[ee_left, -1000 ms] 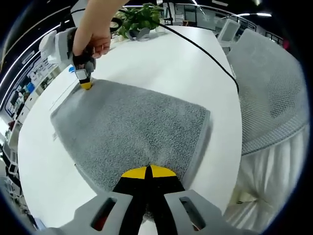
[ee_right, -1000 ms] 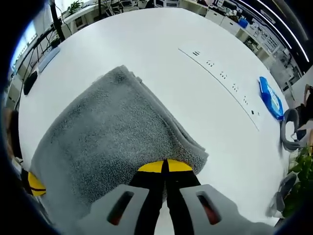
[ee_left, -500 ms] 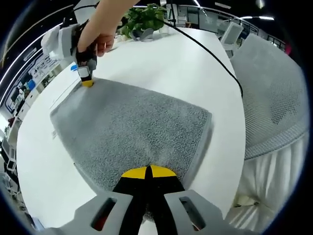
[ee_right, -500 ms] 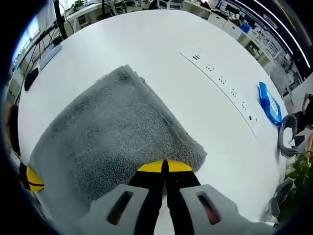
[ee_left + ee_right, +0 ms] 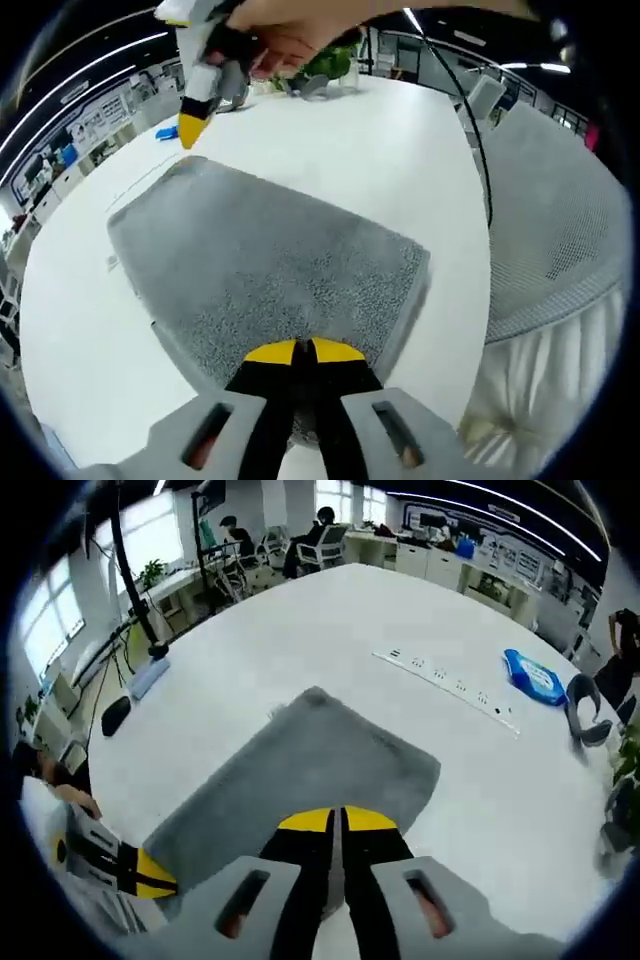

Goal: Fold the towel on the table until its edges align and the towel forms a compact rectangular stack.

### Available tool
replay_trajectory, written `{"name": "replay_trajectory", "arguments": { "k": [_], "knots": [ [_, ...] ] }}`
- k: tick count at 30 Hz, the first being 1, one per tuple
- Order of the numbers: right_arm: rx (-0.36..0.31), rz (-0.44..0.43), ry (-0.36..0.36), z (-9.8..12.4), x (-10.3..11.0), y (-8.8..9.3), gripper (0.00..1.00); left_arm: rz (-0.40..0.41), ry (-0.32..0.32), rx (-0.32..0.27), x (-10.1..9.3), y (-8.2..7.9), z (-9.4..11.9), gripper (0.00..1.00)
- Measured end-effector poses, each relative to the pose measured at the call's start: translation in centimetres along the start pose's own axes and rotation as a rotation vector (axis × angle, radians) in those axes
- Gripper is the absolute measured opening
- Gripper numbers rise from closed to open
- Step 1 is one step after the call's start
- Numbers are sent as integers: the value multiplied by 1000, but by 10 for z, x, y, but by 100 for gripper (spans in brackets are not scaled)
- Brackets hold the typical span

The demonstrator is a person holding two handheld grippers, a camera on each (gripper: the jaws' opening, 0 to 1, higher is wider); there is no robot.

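Right tool [image 5: 190, 128] now off towel [image 5: 270, 270]

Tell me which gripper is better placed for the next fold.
Left gripper, probably: its yellow-tipped jaws sit closed at the grey terry towel's near edge. The right gripper hangs above the far corner.

The folded towel [image 5: 270, 265] lay flat on the surface [image 5: 360, 130], its near edge under the left gripper [image 5: 298, 352] and the right gripper [image 5: 190, 128] hanging above its far corner, apart from it. Beyond the towel in the right gripper view ran a power strip [image 5: 445, 682], with a packet [image 5: 535, 676] just past that. A potted plant [image 5: 335, 68] stood at the surface's far end, and a mesh chair [image 5: 560, 210] beside its edge.
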State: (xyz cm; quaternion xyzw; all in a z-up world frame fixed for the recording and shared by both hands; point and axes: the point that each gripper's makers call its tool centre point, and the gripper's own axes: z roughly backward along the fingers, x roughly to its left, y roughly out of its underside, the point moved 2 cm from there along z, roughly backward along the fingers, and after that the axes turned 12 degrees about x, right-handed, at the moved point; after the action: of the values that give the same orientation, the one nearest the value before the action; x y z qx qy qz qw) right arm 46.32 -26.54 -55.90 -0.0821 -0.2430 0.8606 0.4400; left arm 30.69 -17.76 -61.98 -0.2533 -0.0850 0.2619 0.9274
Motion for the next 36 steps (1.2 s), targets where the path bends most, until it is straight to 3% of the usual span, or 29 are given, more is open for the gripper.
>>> {"name": "replay_trajectory", "arguments": {
  "k": [6, 10, 20, 26, 30, 34, 36],
  "knots": [
    [-20, 12, -34, 18, 41, 36, 3, -7, 17, -39, 5, 7, 17, 19],
    [-4, 103, -55, 22, 71, 61, 5, -67, 7, -89, 6, 8, 29, 23],
    [52, 200, -169, 19, 122, 136, 17, -209, 39, -96, -9, 26, 35, 29],
    [101, 270, -197, 19, 135, 161, 24, -283, 48, -45, -21, 40, 23, 30],
    [117, 287, -181, 18, 133, 167, 23, -287, 32, -27, -18, 44, 18, 29],
    [132, 282, -177, 17, 133, 172, 21, -313, -40, -8, -6, 47, 14, 20],
    [132, 289, -169, 16, 133, 173, 20, -302, -39, -9, -4, 48, 14, 19]
  ]
}}
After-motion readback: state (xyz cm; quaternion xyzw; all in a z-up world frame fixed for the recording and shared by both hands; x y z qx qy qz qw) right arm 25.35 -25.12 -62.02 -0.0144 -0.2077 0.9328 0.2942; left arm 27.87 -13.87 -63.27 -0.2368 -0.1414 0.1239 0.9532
